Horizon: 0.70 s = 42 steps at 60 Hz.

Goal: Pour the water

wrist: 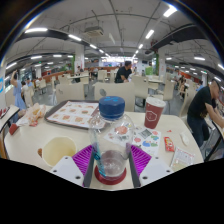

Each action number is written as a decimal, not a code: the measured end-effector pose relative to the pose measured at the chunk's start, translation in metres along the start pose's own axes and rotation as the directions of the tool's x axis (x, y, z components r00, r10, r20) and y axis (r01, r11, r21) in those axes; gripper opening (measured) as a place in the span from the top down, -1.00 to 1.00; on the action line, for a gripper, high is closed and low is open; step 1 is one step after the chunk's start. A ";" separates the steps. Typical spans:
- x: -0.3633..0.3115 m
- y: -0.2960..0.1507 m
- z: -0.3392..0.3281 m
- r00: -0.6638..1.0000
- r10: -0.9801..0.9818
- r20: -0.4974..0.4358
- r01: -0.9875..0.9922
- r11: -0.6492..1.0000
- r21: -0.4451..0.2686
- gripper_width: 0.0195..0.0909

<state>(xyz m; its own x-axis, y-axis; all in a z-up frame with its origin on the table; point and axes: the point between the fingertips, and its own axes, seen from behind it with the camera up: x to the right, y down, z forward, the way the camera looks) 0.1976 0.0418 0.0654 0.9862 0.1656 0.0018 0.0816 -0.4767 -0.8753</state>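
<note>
the fingers (pixel 111 160) are closing their purple pads against a clear plastic water bottle with a blue cap (pixel 111 135), gripping it upright above the white counter (pixel 70 135), near a red paper cup (pixel 154 111).

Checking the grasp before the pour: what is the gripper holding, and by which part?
The gripper holds the bottle, a clear one with a blue cap, by its lower body, one pad on each side.
</note>
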 end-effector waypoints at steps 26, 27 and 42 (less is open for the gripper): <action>0.002 0.009 -0.100 0.987 0.002 -0.161 -0.026 0.989 -0.144 -0.84; -0.002 0.011 -0.108 0.986 0.003 -0.165 -0.028 0.988 -0.152 -0.84; -0.068 0.025 -0.203 0.981 0.014 -0.196 -0.057 0.975 -0.215 -0.84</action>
<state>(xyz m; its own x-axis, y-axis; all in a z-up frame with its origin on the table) 0.1616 -0.1568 0.1411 0.9964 -0.0132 0.0838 0.0542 -0.6601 -0.7493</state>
